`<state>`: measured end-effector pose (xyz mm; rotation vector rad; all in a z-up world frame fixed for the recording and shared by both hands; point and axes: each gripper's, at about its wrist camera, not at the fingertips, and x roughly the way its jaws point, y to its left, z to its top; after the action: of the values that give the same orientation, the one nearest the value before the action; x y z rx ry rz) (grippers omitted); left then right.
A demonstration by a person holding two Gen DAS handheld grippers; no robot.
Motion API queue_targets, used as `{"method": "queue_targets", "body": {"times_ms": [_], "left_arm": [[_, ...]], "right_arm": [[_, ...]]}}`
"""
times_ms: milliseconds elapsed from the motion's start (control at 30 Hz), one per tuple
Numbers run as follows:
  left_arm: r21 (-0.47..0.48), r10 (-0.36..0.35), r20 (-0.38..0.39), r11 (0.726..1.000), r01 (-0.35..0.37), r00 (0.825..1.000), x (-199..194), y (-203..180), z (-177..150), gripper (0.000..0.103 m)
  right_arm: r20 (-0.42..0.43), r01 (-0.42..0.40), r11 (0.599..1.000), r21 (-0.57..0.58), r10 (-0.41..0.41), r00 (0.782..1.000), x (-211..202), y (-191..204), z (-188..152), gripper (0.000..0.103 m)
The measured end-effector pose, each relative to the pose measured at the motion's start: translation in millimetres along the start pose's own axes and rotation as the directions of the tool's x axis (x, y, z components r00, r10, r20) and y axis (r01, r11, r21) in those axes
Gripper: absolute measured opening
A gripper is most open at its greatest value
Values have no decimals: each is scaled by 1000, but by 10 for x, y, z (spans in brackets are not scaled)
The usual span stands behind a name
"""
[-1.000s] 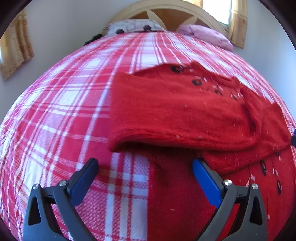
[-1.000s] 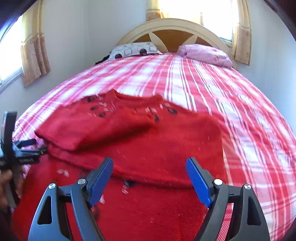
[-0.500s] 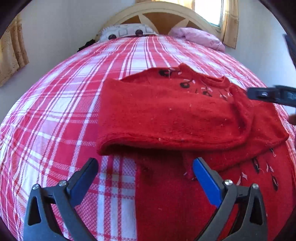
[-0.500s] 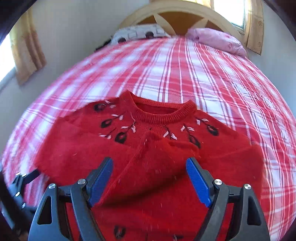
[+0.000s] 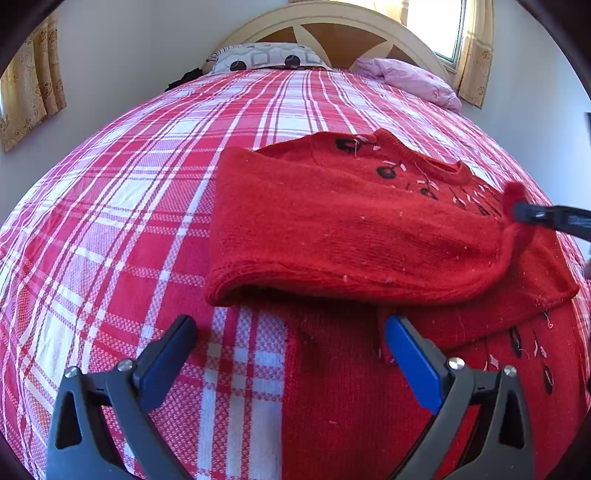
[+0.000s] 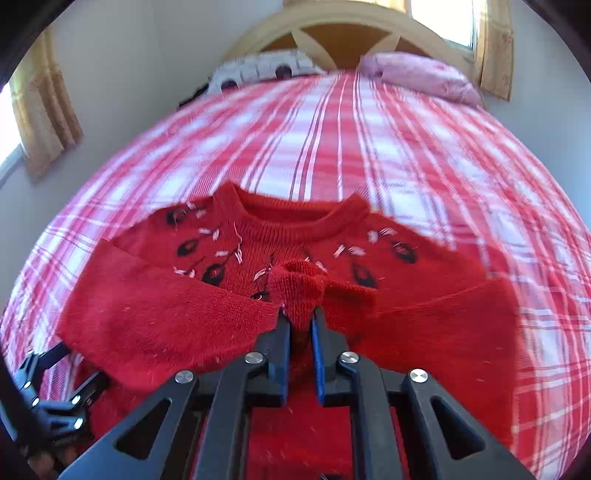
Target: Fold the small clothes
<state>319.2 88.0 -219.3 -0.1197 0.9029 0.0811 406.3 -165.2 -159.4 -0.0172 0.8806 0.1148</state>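
Note:
A red knitted sweater (image 5: 351,236) with black and white embroidery lies face up on the bed, both sleeves folded across its chest. In the right wrist view my right gripper (image 6: 300,317) has its jaws closing tight, and the pads pinch the bunched cuff (image 6: 299,284) of a sleeve just below the neckline. The left wrist view shows that same gripper (image 5: 517,212) at the right edge with the cuff (image 5: 513,192) puckered up in it. My left gripper (image 5: 290,325) hangs open over the sweater's lower left edge, nothing between its fingers. It also shows at the lower left of the right wrist view as the left gripper (image 6: 48,387).
The bed carries a red and white plaid cover (image 5: 122,206). A patterned pillow (image 5: 266,59) and a pink pillow (image 5: 410,77) lie against the arched headboard (image 5: 332,22). Curtained windows stand at the left (image 6: 44,118) and back right (image 5: 472,48).
The right gripper slid in over the sweater's chest, then went from wide open to shut on the sleeve cuff, bunching it up. The left gripper stayed open and nearly still.

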Motion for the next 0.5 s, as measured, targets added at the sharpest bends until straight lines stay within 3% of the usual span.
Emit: {"method": "queue_targets", "body": {"times_ms": [500], "left_arm": [[8, 58, -16, 998, -58, 998, 23, -2, -3, 103]], "right_arm": [[127, 22, 998, 51, -28, 992, -460, -657, -291, 4]]}}
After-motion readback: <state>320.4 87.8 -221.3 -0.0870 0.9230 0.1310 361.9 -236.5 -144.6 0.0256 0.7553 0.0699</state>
